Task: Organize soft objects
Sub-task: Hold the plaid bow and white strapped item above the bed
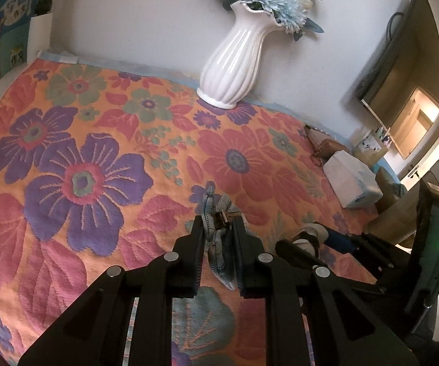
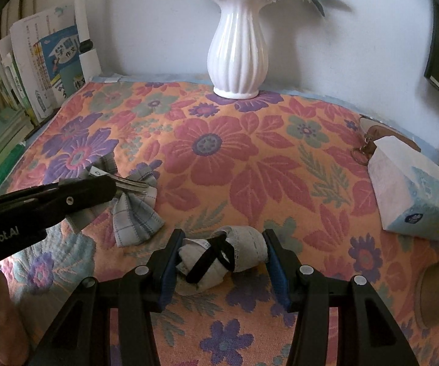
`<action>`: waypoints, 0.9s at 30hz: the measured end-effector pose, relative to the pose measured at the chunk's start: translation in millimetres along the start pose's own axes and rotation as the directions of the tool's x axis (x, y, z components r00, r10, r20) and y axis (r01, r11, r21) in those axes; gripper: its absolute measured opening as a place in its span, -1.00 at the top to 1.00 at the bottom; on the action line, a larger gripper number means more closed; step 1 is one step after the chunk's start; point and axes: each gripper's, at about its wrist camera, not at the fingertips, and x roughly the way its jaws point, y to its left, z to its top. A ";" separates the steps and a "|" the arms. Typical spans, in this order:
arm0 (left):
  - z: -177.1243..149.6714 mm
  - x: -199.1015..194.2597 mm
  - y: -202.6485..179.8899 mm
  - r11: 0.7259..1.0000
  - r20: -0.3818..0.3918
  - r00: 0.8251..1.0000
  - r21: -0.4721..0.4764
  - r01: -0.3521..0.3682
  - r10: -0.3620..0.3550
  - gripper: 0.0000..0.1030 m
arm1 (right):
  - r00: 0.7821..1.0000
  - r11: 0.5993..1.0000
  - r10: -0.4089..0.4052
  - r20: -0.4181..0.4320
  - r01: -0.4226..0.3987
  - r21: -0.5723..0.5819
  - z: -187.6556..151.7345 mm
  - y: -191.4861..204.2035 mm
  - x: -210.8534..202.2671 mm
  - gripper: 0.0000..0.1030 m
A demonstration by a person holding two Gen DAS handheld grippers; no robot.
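Both picks are made, nothing sorted yet: the left gripper [image 1: 218,228] pinches the plaid bow clip [image 2: 134,201] tight, while the right gripper [image 2: 223,238] clamps the white lace bundle [image 2: 219,256] between its pads, both low on the floral-covered bench [image 2: 250,158].

A floral tablecloth [image 2: 250,158] in orange, red and purple covers the table, which stands against a plain white wall [image 2: 341,45]. A white ribbed vase [image 2: 237,52] of blue flowers stands at the wall. Books [image 2: 45,70] lean at the left; a tissue pack [image 2: 411,189] lies right, and a dark screen [image 1: 402,70] hangs on the wall
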 end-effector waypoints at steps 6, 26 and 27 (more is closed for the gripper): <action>-0.1 0.0 0.5 1.000 -0.002 1.000 -0.002 0.008 -0.008 0.73 | 1.000 1.000 -0.006 -0.001 0.006 0.002 0.2 -0.4 0.5 0.03; -0.2 -0.1 -1.1 1.000 -0.001 1.000 0.003 0.019 -0.019 0.73 | 1.000 1.000 -0.008 0.013 0.009 -0.022 -0.4 5.8 -0.9 0.03; 0.2 0.2 -0.3 1.000 -0.002 1.000 0.003 0.021 -0.021 0.73 | 1.000 1.000 -0.009 0.015 0.009 -0.025 -0.3 6.3 -1.1 0.03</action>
